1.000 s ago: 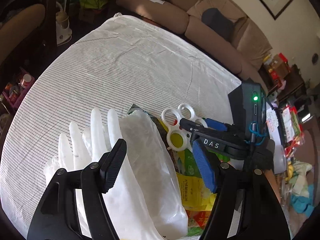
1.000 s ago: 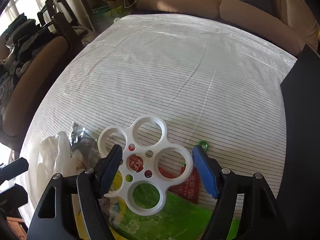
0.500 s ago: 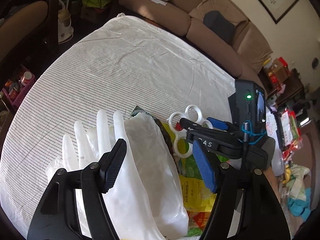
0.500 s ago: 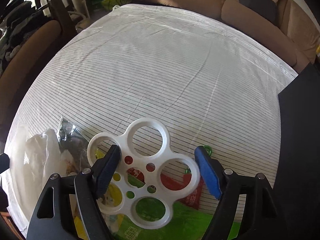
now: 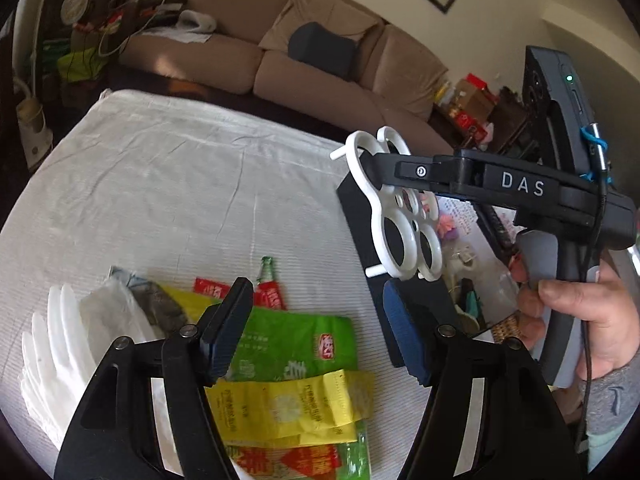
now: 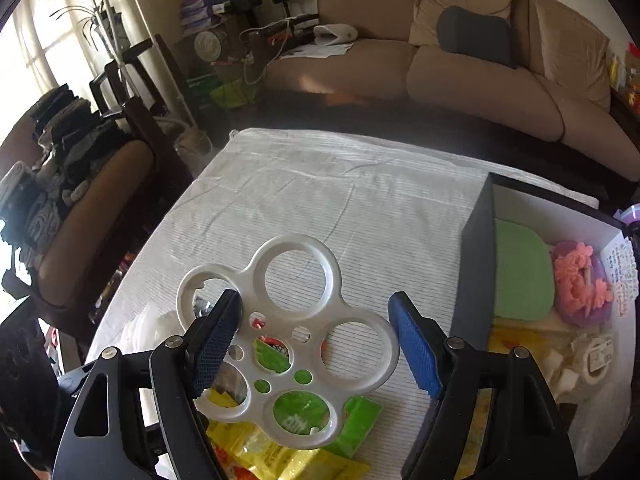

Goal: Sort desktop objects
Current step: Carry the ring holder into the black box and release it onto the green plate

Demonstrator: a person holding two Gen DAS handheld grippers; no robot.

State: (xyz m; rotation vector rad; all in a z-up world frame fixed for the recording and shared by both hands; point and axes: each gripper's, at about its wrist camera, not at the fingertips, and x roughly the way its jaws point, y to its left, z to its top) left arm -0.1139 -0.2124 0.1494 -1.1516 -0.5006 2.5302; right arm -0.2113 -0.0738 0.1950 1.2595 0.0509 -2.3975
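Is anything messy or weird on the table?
Nothing looks broken or spilled. The snack packets lie in a jumbled, overlapping pile on the cloth. The white ring holder hangs tilted in the right gripper, off the table.

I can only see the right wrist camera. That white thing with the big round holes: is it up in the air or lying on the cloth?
Observer: Up in the air. The left wrist view shows the white ring plate clamped in the right gripper, clear of the cloth, with the black box behind it.
Operator: Does it have legs?
Observer: Yes. Thin white pegs stick out of it near its top and bottom edges.
Operator: What about my other gripper?
Observer: The left gripper is open and empty, above the green packet.
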